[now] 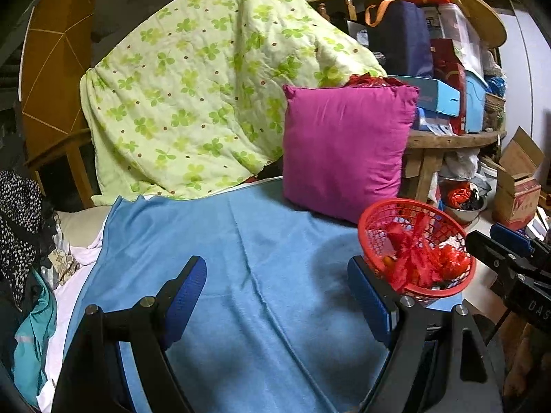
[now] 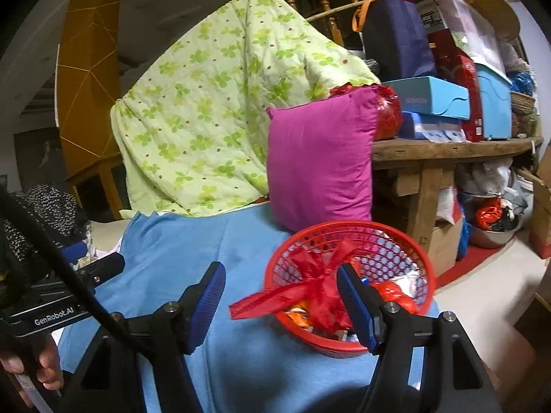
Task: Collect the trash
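While fingers point(image 2: 354, 306) gape, red ribbon point(image 2: 275, 299) lies between, untouched

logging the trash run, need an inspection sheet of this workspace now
surface: blue blanket spread flat, nothing loose seen on its middle
job's things: red mesh basket at the blanket's right edge, holding red plastic wrap and other scraps
clutter: magenta pillow upright behind the basket; green clover quilt draped at the back; clothes pile at left
grippers: left gripper open, empty; right gripper open, nothing pinched
cables: black cable crossing the right view
surroundings: wooden table stacked with boxes
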`<action>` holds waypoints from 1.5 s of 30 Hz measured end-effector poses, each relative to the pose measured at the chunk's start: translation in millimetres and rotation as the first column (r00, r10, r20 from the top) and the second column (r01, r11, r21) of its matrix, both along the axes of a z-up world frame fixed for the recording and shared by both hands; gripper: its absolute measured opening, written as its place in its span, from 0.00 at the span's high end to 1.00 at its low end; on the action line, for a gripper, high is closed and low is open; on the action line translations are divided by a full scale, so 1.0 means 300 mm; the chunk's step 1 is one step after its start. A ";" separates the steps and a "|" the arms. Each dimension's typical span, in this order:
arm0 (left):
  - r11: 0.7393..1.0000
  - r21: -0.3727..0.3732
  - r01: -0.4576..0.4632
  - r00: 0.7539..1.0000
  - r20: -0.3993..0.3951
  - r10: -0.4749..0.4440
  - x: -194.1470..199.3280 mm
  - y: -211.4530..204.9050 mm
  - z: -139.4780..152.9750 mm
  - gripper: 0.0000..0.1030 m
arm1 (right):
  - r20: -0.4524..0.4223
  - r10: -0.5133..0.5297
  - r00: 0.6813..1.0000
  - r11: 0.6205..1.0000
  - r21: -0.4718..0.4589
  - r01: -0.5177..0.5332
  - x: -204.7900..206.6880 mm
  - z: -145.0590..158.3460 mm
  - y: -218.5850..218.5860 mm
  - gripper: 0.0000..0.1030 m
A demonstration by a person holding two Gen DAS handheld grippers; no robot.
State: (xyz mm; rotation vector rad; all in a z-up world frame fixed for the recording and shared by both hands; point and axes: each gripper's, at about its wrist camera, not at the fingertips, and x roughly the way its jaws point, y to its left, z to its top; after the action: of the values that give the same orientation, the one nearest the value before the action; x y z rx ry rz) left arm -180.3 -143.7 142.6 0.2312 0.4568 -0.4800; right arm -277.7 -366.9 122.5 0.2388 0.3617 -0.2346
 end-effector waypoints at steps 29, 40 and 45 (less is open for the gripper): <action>0.994 0.041 0.102 0.995 -0.009 -0.101 -0.192 -0.127 0.043 0.18 | 0.009 -0.091 0.996 0.993 -0.070 0.091 -0.248 0.059 -0.047 0.31; 0.995 0.023 0.094 0.996 -0.003 -0.094 -0.211 -0.104 0.055 0.18 | 0.014 -0.079 0.997 0.992 -0.094 0.080 -0.251 0.080 -0.019 0.31; 0.995 0.016 0.102 0.995 -0.003 -0.102 -0.225 -0.091 0.060 0.18 | 0.014 -0.078 0.997 0.993 -0.093 0.079 -0.252 0.089 -0.010 0.31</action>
State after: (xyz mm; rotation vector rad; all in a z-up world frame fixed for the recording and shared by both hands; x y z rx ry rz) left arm -247.7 -171.0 160.6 0.2705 0.4524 -0.5770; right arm -353.3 -369.8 149.1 0.1625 0.3302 -0.3272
